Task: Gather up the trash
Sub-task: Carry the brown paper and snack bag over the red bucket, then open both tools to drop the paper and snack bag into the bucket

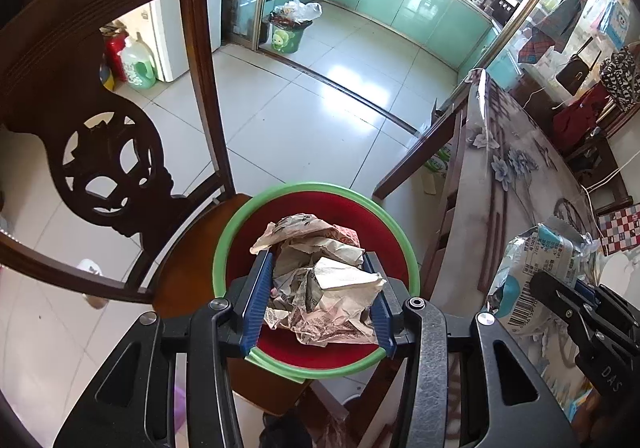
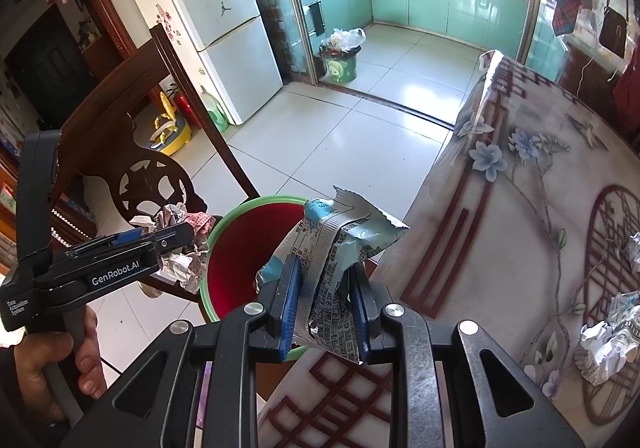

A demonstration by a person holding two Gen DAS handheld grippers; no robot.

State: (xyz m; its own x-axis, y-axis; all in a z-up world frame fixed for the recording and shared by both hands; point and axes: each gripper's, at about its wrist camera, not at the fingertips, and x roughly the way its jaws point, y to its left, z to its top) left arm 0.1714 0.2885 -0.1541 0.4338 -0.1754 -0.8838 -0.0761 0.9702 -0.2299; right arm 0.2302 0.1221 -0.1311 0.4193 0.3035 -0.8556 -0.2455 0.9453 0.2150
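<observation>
Two loads hang near the bin (image 1: 316, 192): left gripper (image 1: 318, 288) pinches a paper wad (image 1: 320, 280) above its mouth; right gripper (image 2: 326, 300) clamps a wrapper (image 2: 336, 248) over the rim (image 2: 256, 204); released there, it may catch and fall outside.

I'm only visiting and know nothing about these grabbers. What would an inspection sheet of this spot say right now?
Surface: table with flowered cover, beside a wooden chair.
Job's things: red bin with green rim on the chair seat; crumpled paper; blue snack wrapper.
Clutter: crumpled wads on the table.
Grippers: left gripper shut on the crumpled paper over the bin; right gripper shut on the snack wrapper.
Cables: white cord past the table.
Surroundings: fridge, tiled floor, full green kitchen bin.
</observation>
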